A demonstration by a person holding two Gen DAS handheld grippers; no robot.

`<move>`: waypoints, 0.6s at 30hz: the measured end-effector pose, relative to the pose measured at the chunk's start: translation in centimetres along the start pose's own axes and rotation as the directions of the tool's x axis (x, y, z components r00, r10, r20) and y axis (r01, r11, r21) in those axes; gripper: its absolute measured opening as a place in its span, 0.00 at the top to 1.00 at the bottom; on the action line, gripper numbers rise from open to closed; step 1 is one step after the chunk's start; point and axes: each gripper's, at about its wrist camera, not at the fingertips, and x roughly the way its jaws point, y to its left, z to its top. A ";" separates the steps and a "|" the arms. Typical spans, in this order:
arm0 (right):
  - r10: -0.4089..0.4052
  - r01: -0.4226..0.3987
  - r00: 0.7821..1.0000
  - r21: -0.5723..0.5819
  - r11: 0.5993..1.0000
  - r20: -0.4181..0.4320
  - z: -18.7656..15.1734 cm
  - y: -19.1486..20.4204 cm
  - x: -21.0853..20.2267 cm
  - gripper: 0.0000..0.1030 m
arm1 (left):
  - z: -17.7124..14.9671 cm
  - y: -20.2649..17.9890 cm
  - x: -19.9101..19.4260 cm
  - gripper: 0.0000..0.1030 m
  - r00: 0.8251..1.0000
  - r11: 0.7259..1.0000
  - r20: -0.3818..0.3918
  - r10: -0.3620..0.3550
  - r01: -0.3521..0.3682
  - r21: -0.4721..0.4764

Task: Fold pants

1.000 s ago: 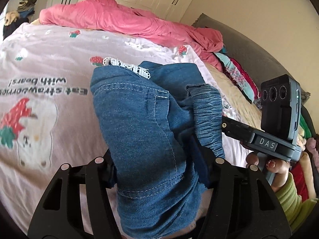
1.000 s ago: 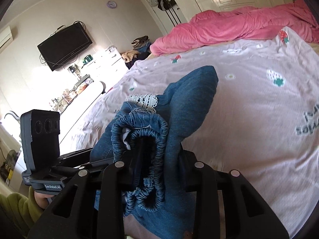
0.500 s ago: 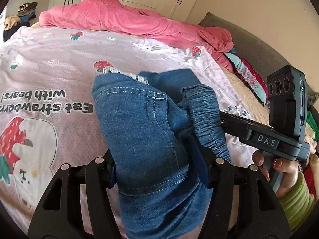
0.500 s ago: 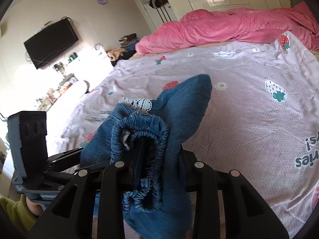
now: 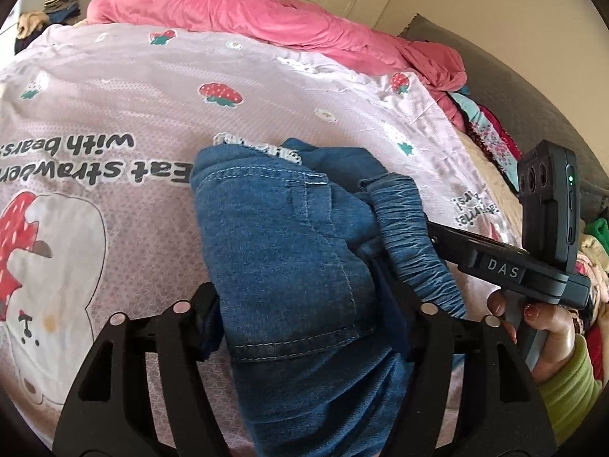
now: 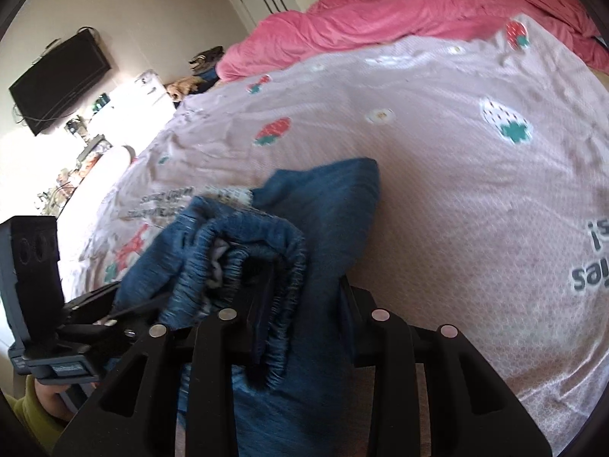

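Note:
Blue denim pants (image 5: 289,251), folded into a bundle, lie low on the strawberry-print bed sheet (image 5: 114,87). The cloth fills the gap in my left gripper (image 5: 300,301); its jaws are opening with the denim still touching both fingers. In the right wrist view my right gripper (image 6: 304,297) has the pants (image 6: 323,209) at the gathered elastic waistband (image 6: 281,266); its jaws are opening too, cloth still between them. White lace trim (image 5: 236,141) peeks out behind the fold. Each gripper's fingertips are hidden in denim.
A pink duvet (image 5: 266,15) is heaped along the far side of the bed. Colourful clothes (image 5: 491,137) pile up by a grey headboard (image 5: 514,76). A hand in a green sleeve (image 5: 563,392) holds the right gripper. A wall TV (image 6: 57,80) hangs at left.
Both grippers have sunk toward the bed with the pants, and the sheet now looks closer. The folded bundle has come down onto the sheet.

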 end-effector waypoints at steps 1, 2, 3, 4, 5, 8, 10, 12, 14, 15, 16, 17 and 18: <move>-0.013 0.013 1.000 0.002 1.000 -0.005 -0.2 -0.2 0.1 0.60 | -0.1 0.1 0.2 0.40 1.000 1.000 -0.004 0.000 0.000 -0.003; -0.025 0.025 1.000 0.005 1.000 -0.009 -0.3 -0.3 0.2 0.57 | -0.1 0.2 0.3 0.38 1.000 1.000 -0.007 0.003 -0.003 -0.007; -0.041 0.041 0.999 0.005 0.999 -0.016 -0.4 -0.5 0.4 0.53 | -0.2 0.3 0.4 0.37 1.000 1.000 -0.010 0.005 -0.005 -0.008; -0.048 0.048 0.999 0.008 0.999 -0.023 -0.5 -0.6 0.6 0.52 | -0.2 0.3 0.5 0.36 1.000 1.000 -0.014 0.006 -0.006 -0.008; -0.048 0.048 0.998 0.012 0.999 -0.027 -0.5 -0.7 0.7 0.52 | -0.2 0.4 0.7 0.36 1.000 1.000 -0.019 0.008 -0.008 -0.008; -0.061 0.062 0.997 0.009 0.998 -0.038 -0.6 -0.8 1.1 0.50 | -0.3 0.4 1.1 0.35 1.000 1.000 -0.029 0.012 -0.012 -0.005; -0.074 0.074 0.997 -0.001 0.997 -0.037 -0.7 -0.7 1.1 0.50 | -0.3 0.4 1.2 0.34 0.999 1.000 -0.030 0.012 -0.012 -0.003; -0.081 0.081 0.996 0.001 0.997 -0.033 -0.6 -0.6 1.0 0.48 | -0.3 0.5 1.1 0.33 0.999 1.000 -0.029 0.013 -0.013 -0.002; -0.083 0.083 0.996 0.008 0.996 -0.023 -0.5 -0.6 0.7 0.44 | -0.4 0.5 1.0 0.32 1.000 1.000 -0.027 0.016 -0.016 -0.003; -0.087 0.087 0.996 0.013 0.996 -0.019 -0.5 -0.6 0.5 0.39 | -0.3 0.5 1.0 0.31 1.000 1.000 -0.026 0.016 -0.016 -0.003; -0.083 0.084 0.996 0.019 0.996 -0.014 -0.4 -0.7 0.3 0.37 | -0.3 0.4 0.8 0.30 1.000 1.000 -0.024 0.018 -0.018 -0.002; -0.074 0.074 0.997 0.028 0.997 -0.005 -0.4 -0.7 0.0 0.36 | -0.3 0.4 0.6 0.30 1.000 1.000 -0.021 0.018 -0.018 -0.001; -0.071 0.071 0.997 0.035 0.997 0.006 -0.4 -0.7 -0.5 0.35 | -0.2 0.3 0.4 0.29 1.000 1.000 -0.013 0.016 -0.016 0.001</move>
